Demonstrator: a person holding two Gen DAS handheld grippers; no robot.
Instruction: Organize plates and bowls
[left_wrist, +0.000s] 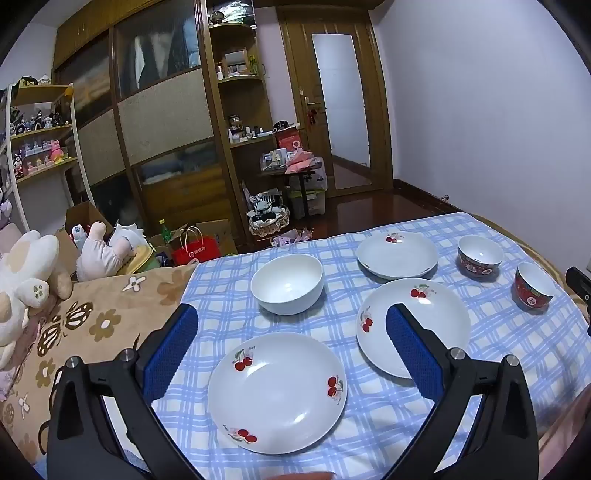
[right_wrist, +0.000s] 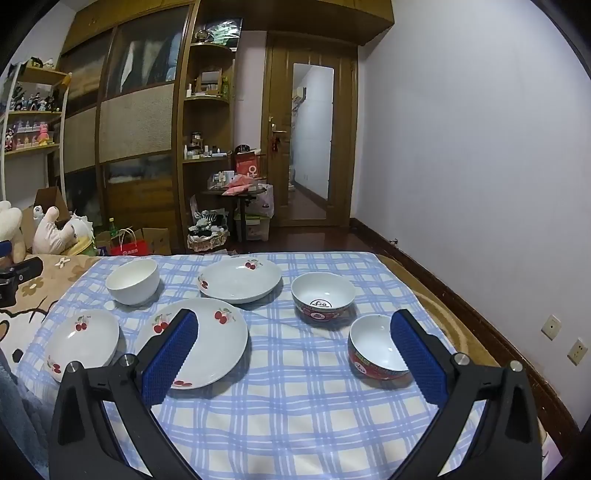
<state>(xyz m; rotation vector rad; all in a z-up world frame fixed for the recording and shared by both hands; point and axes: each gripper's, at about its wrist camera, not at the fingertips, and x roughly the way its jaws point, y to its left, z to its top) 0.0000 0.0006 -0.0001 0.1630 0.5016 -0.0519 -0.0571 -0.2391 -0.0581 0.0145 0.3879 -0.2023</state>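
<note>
Nearest the left claw (left_wrist: 291, 345): white cherry-print ceramic plate (left_wrist: 277, 393), sitting between spread blue pads, untouched. Just beyond, to the right, second cherry-print plate (left_wrist: 424, 317), larger, partly behind the right pad; further back, third cherry-print plate (left_wrist: 397, 254) and plain white ceramic bowl (left_wrist: 287, 283). At far right, two red-patterned bowls, near one (right_wrist: 376, 349) and far one (right_wrist: 323, 297), close to the right claw (right_wrist: 293, 341), likewise spread and empty.

All six pieces apart, nothing stacked yet, on blue-and-white checked cloth (right_wrist: 295, 406) over a bed, not a firm surface.

Likely trouble: soft, wrinkled bedding giving under a press, tipping a plate rim away from the pads; glazed ceramic slipping from a thin-rim pinch; clinking or chipping on stacking.

Near red bowl close to the cloth's right edge, with floor below; near plate close to the left edge beside brown flowered blanket (left_wrist: 92, 325). Open cloth in the front middle, good room for a stack.
</note>
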